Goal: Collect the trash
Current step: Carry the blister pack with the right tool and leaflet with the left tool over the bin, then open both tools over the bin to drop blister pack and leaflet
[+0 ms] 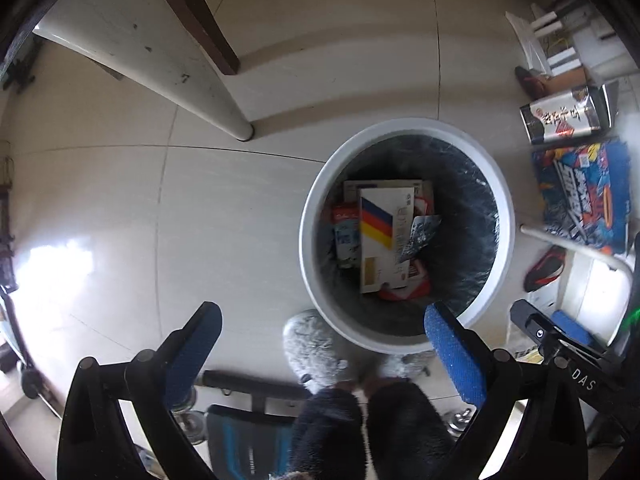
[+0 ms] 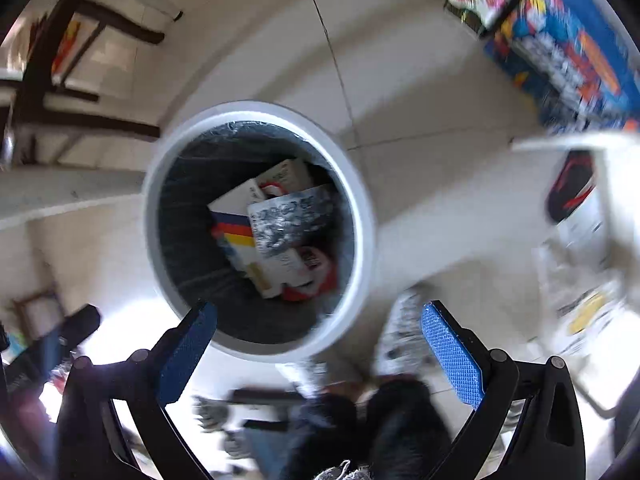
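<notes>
A round white trash bin [image 1: 316, 240] with a dark liner stands on the tiled floor, seen from above in both views. Inside lie a white carton with blue, red and yellow stripes [image 1: 382, 236], a silvery crumpled wrapper [image 2: 290, 216] and red-and-white packaging [image 2: 316, 276]. My left gripper [image 1: 324, 340] hangs above the bin's near rim, open, nothing between its blue pads. My right gripper [image 2: 320, 344] is also open and empty, over the bin [image 2: 362, 216] rim. The right gripper's black finger [image 1: 560, 336] shows at the lower right of the left wrist view.
A person's grey fluffy slippers [image 1: 316, 348] and dark trouser legs stand right by the bin. A colourful blue box [image 1: 584, 196] and a black-and-white box [image 1: 564, 116] lie to the right. A white table leg [image 1: 224, 108] and dark wooden furniture stand at the back left.
</notes>
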Demonstrator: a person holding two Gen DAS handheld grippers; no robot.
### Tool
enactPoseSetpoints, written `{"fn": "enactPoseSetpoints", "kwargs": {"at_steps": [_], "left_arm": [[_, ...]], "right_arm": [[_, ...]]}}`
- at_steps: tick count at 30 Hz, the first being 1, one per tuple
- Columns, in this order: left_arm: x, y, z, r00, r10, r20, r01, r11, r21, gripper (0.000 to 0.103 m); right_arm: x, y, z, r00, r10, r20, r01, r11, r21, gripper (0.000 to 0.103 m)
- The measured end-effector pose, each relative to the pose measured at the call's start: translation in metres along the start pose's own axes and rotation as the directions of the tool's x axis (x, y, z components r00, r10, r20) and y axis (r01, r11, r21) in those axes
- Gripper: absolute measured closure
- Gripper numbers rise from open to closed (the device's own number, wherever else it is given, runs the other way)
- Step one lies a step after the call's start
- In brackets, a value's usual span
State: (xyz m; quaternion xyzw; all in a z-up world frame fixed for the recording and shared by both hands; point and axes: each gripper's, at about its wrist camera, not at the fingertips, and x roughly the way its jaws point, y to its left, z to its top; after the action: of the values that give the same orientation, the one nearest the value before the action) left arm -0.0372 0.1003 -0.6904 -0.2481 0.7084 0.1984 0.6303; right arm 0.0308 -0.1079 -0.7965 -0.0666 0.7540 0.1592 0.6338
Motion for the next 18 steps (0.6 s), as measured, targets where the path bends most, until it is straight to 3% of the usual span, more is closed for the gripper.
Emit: {"fn": "enactPoseSetpoints", "kwargs": {"at_steps": [4, 7, 18], "left_arm": [[-0.01, -0.004, -0.011, 0.999, 0.037, 0.018, -0.037, 0.999, 0.01, 0.0], [-0.022, -0.008, -0.018, 0.999, 0.049, 0.024, -0.049, 0.999, 0.013, 0.0], [-0.091, -0.017, -0.058, 0.998, 0.068, 0.018, -0.068, 0.998, 0.008, 0.0]], "right_arm": [[-0.012, 0.015, -0.008, 0.995, -0.091, 0.041, 0.094, 0.992, -0.086, 0.0], [-0.026, 0.018, -0.013, 0.992, -0.116, 0.058, 0.122, 0.986, -0.113, 0.0], [-0.104, 0.027, -0.043, 0.993, -0.098, 0.07, 0.107, 0.983, -0.147, 0.0]]}}
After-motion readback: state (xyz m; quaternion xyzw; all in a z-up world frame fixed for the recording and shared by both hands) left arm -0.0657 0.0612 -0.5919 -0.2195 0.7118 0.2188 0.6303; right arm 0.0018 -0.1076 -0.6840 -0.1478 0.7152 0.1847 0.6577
